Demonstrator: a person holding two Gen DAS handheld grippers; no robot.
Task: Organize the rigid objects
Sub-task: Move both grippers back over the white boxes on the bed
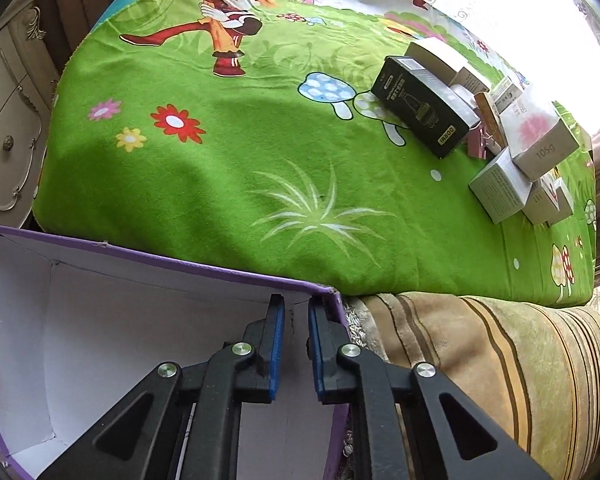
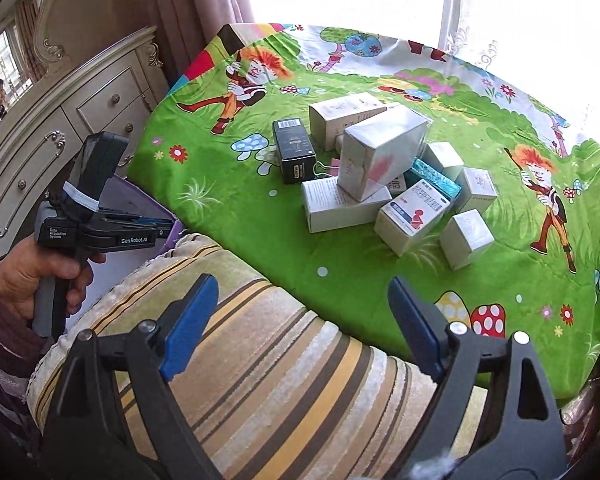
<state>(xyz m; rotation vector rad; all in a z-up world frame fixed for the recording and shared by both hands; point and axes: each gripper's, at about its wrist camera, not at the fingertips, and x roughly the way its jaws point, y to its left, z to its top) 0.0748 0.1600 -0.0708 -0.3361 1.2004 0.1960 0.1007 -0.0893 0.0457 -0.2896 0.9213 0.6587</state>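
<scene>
A pile of small cartons lies on the green cartoon cloth (image 2: 236, 208): a black box (image 2: 294, 150), a large white box with a pink mark (image 2: 380, 156), a white box with a red figure (image 2: 414, 214), and several plain white boxes. The pile also shows in the left wrist view, with the black box (image 1: 420, 106) at its near side. An open purple box with a white inside (image 1: 100, 320) sits at the lower left. My left gripper (image 1: 297, 304) hangs over that box's right corner, jaws nearly closed, empty. My right gripper (image 2: 302, 294) is wide open, empty, above a striped cushion (image 2: 284, 380).
A cream dresser with drawers (image 2: 60, 152) stands to the left of the table. Pink binder clips (image 1: 478, 142) lie among the cartons. Bright windows and curtains are behind the table. The striped cushion (image 1: 500, 360) borders the table's near edge.
</scene>
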